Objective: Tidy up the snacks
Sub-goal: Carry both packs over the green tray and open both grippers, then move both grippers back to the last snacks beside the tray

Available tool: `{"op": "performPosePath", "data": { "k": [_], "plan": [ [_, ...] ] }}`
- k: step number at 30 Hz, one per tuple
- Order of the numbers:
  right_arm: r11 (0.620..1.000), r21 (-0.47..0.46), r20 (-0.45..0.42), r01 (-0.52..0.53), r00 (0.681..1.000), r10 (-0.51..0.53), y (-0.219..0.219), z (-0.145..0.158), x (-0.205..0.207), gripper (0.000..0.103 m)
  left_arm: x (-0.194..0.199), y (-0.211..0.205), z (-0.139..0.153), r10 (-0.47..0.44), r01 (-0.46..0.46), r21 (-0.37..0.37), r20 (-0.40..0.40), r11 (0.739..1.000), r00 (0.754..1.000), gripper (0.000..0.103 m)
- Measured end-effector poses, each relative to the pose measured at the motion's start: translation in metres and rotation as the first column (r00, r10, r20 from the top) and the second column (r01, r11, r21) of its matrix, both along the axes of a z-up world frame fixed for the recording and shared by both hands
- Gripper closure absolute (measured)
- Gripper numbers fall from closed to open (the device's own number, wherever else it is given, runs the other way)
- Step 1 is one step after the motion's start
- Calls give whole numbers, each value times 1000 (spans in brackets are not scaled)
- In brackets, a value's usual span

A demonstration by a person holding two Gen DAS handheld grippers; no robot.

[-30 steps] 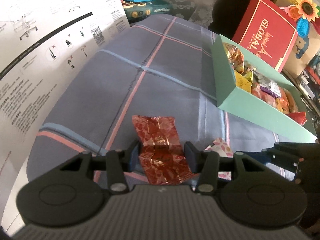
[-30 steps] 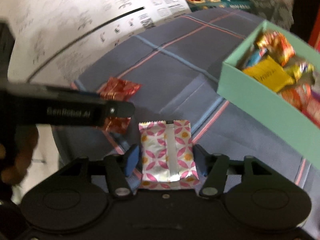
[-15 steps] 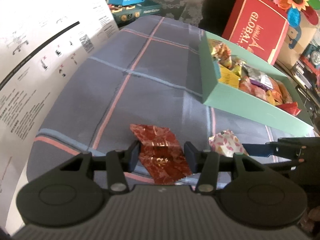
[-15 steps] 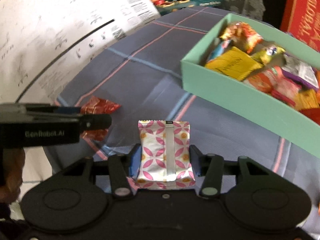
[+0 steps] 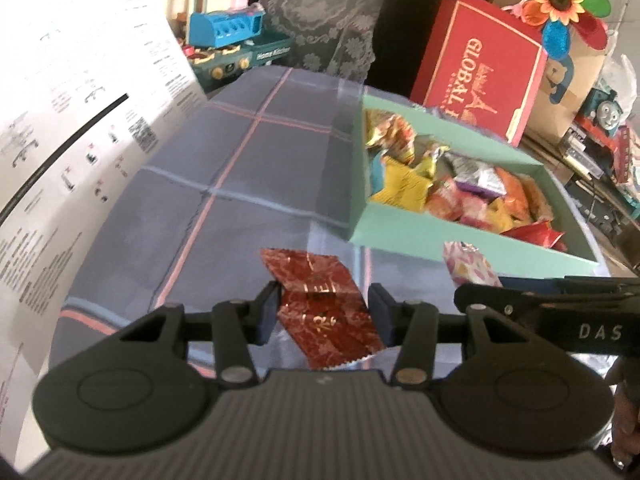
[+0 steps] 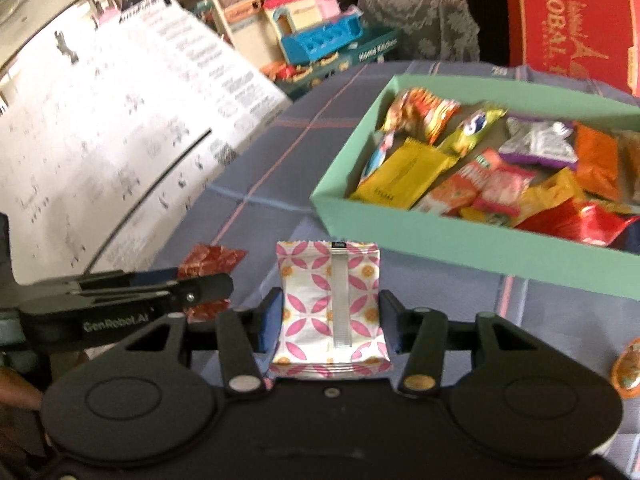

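Note:
My left gripper (image 5: 323, 314) is shut on a red foil snack packet (image 5: 320, 300) and holds it above the blue checked cloth. My right gripper (image 6: 329, 320) is shut on a white packet with pink petals (image 6: 330, 300), also lifted. A mint green box (image 5: 404, 236) full of mixed snack packets lies ahead and to the right; it also shows in the right wrist view (image 6: 400, 226). The right gripper with the pink packet (image 5: 470, 268) shows at the right of the left wrist view. The left gripper and red packet (image 6: 210, 260) show at the left of the right wrist view.
A white printed sheet (image 5: 60, 140) slopes along the left. A red "GLOBAL" box (image 5: 480, 68) stands behind the green box, and toys (image 5: 224, 32) stand beyond the cloth's far edge. An orange wrapped item (image 6: 628, 372) lies on the cloth at the right.
Both grippers have risen and moved forward toward the green box, each carrying its packet. More of the box's inside is in view.

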State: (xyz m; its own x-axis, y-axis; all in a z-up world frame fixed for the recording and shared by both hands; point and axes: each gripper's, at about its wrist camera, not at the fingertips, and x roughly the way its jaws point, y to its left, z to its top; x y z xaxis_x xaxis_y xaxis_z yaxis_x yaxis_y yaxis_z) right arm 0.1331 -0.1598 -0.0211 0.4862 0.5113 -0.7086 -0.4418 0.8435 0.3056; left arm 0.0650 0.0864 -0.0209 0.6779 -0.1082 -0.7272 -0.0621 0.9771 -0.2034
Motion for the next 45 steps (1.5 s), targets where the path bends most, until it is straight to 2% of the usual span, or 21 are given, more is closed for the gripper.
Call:
{"op": "performPosePath", "data": {
  "k": [11, 16, 20, 28, 35, 38, 39, 40, 41, 42, 45],
  "plan": [
    [984, 76, 53, 163, 984, -168, -53, 30, 20, 53, 35, -40, 30, -109, 108, 29, 76, 994, 991, 56],
    [964, 94, 67, 248, 965, -255, -80, 39, 39, 53, 64, -54, 35, -156, 155, 22, 67, 988, 986, 56],
    [947, 106, 39, 302, 951, -308, -94, 37, 62, 53, 92, -72, 39, -207, 205, 39, 62, 978, 976, 56],
    [917, 140, -35, 373, 928, -372, -113, 31, 121, 53, 163, -119, 27, -280, 278, 76, 17, 958, 960, 56],
    [914, 165, -65, 371, 929, -365, -104, 28, 177, 52, 211, -138, 11, -290, 291, 81, -22, 953, 957, 56],
    [915, 175, -58, 364, 931, -360, -96, 25, 196, 44, 224, -144, 5, -288, 289, 90, -25, 953, 957, 55],
    [915, 177, -54, 362, 932, -358, -94, 24, 201, 37, 223, -144, 3, -282, 283, 95, -24, 954, 959, 44],
    [915, 175, -53, 363, 932, -359, -92, 24, 205, 23, 225, -144, 2, -271, 272, 100, -27, 957, 962, 21],
    [914, 170, -47, 369, 929, -366, -89, 24, 206, 14, 225, -143, 1, -256, 257, 106, -25, 961, 966, 14],
    [914, 167, -38, 370, 929, -369, -88, 24, 205, 12, 225, -142, 1, -244, 244, 114, -18, 963, 970, 4],
    [919, 154, -30, 363, 932, -362, -86, 23, 203, 7, 224, -140, -2, -235, 237, 121, -25, 964, 972, 3]
  ]
}}
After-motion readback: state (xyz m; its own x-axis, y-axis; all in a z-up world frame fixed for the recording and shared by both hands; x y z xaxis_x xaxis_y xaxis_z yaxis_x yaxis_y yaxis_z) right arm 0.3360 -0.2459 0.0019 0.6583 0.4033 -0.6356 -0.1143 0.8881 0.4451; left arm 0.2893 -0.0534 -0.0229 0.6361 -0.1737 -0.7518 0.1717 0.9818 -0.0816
